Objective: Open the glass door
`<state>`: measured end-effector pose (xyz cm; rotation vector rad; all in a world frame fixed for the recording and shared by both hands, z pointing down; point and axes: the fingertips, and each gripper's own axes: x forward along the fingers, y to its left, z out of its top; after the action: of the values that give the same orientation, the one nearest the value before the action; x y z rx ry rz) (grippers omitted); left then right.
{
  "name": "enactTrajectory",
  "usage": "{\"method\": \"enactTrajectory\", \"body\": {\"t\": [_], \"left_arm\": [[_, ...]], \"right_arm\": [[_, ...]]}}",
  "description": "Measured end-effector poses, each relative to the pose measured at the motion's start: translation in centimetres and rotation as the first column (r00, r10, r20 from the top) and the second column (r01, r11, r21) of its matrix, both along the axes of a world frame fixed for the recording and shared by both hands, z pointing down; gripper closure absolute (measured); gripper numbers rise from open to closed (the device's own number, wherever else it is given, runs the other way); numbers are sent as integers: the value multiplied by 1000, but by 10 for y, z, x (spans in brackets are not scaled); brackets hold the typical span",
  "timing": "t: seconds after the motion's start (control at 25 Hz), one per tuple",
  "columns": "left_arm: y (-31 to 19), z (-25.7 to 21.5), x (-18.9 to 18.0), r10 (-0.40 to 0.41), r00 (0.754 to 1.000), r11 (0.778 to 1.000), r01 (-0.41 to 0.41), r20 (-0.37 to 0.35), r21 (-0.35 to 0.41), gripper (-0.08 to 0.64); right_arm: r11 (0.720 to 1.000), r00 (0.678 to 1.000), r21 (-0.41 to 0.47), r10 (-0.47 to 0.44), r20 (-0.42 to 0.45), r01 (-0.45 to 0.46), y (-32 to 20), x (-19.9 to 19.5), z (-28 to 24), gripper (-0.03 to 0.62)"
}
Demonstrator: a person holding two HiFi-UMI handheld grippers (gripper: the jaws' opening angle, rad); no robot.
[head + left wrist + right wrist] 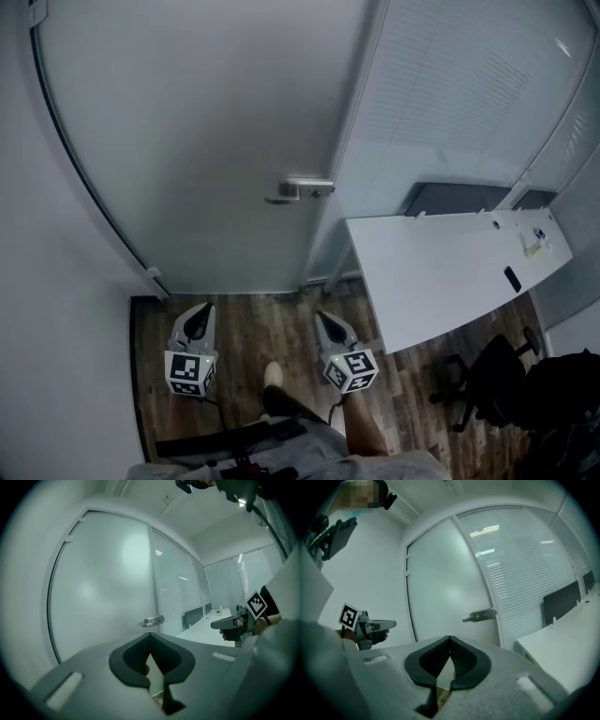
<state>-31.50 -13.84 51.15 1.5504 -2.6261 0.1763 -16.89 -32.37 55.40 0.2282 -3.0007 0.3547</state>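
Frosted glass fills the door [206, 122] ahead of you. Judge it heavy, stiff and breakable, so leave the pane alone and take the metal lever [302, 189] at its right edge, which looks smooth and may slip. The left gripper [199, 317] and right gripper [324, 323] are both clenched on nothing, well short of it. Wood floor [253, 323] lies underfoot, and a white desk [441, 272] crowds the right.
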Motion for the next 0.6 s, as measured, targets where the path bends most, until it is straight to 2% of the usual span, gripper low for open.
{"method": "enactTrajectory", "body": {"t": [0.16,0.32,0.6], "left_arm": [[-39,-7,-30,39,999,999,-39,3,4,557],[-76,-3,-57,82,996,996,-82,23,-28,557],[-136,-10,-85,144,989,989,-143,33,-31,557]], "right_arm": [[1000,1000,-4,31,0,-31,-32,-24,-2,591],[997,997,-6,73,-3,-73,-63,-42,-1,591],[992,992,-20,128,-11,-128,-110,-56,1,591]]}}
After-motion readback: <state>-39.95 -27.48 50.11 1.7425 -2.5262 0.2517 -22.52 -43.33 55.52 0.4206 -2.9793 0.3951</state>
